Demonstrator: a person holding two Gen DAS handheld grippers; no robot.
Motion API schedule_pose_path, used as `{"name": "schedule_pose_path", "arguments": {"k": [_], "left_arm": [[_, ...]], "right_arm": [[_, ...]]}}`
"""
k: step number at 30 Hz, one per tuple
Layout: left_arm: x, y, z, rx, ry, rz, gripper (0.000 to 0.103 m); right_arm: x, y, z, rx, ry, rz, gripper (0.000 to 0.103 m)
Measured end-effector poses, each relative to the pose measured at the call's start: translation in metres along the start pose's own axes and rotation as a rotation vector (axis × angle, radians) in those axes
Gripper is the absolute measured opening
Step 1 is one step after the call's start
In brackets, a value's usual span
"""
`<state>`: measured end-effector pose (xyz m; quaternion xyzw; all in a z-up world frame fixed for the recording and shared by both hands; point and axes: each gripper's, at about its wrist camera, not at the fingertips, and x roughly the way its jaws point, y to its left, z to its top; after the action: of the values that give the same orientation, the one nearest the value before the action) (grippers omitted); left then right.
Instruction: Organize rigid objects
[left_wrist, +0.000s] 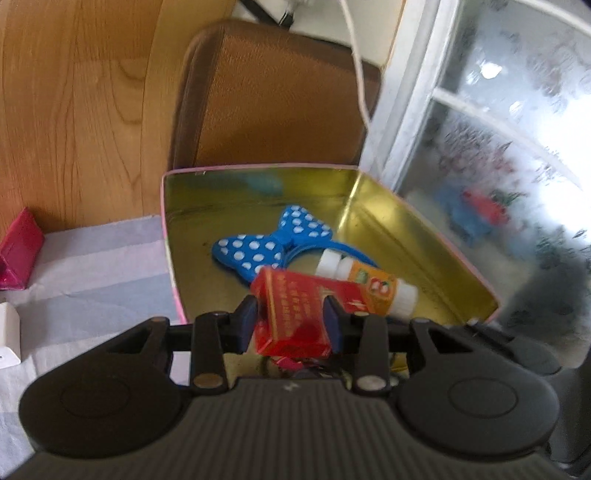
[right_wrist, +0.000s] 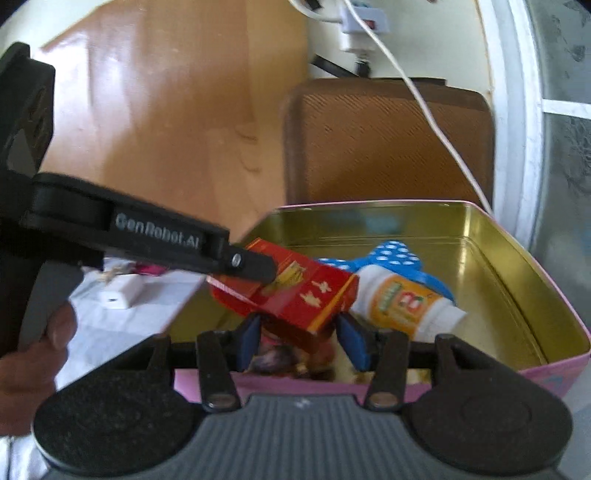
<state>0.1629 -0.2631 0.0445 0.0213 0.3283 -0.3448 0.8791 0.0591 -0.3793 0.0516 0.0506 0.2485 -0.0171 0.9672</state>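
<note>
We see a red box (left_wrist: 291, 314) with gold print, a blue bow (left_wrist: 273, 242) dotted white, and a white bottle (left_wrist: 365, 284) with an orange label. The tin (left_wrist: 424, 240) is gold inside and pink outside. The claw pads (right_wrist: 351, 341) are blue on black arms. Behind stands a brown woven cushion (left_wrist: 273, 99) against pale wood grain; the tabletop cloth (left_wrist: 92, 266) is white and grey.

Left gripper (left_wrist: 291, 321) jaws clamped, tilted downward. Right gripper (right_wrist: 301, 341) jaws part-open, nothing gripped; hand (right_wrist: 33, 354) on left handle.
</note>
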Motion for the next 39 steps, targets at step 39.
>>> {"name": "schedule_pose_path", "arguments": {"k": [39], "left_arm": [[-0.133,0.24,-0.129,-0.36,-0.143,0.489,0.053]], "right_arm": [[0.206,0.216,0.087,0.104,0.217,0.208,0.044]]}}
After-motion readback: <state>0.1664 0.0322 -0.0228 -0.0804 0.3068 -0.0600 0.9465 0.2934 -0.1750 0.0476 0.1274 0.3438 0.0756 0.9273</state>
